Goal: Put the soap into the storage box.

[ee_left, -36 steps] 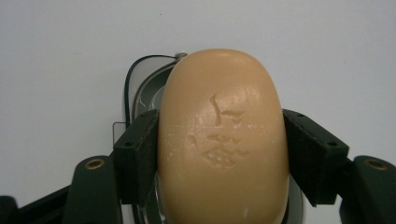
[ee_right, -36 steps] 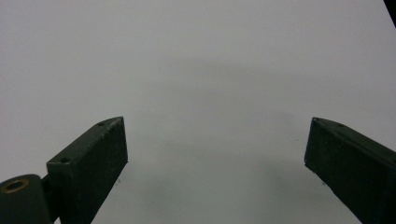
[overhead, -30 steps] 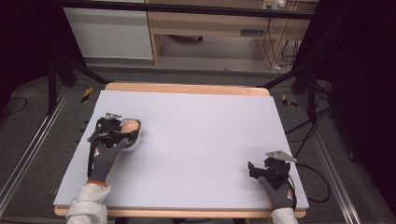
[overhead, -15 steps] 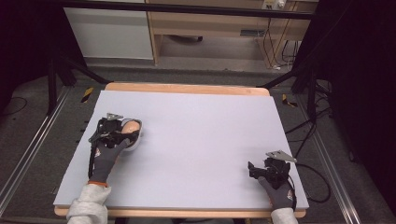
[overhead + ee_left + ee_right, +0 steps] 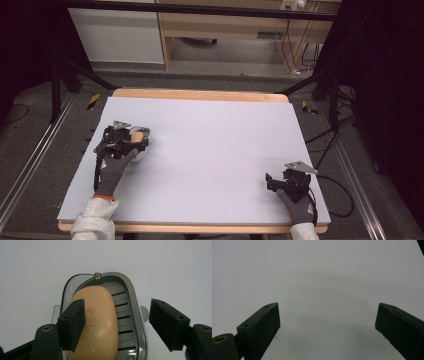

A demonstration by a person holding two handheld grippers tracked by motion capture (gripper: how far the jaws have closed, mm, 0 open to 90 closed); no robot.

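- Soap [image 5: 100,320] is seen lying in a slotted dish [image 5: 131,315] on the desk [image 5: 215,145], its long axis running away from the left tool [image 5: 117,325].
- Left tool's jaws are spread apart, astride soap and dish; one pad [image 5: 75,322] sits over the soap.
- Right tool [image 5: 280,181], also open, is held well apart from it.

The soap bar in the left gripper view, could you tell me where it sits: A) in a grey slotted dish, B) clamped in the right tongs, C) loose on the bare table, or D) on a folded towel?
A: the tan soap bar lies in the grey slotted dish, between the open left tongs.
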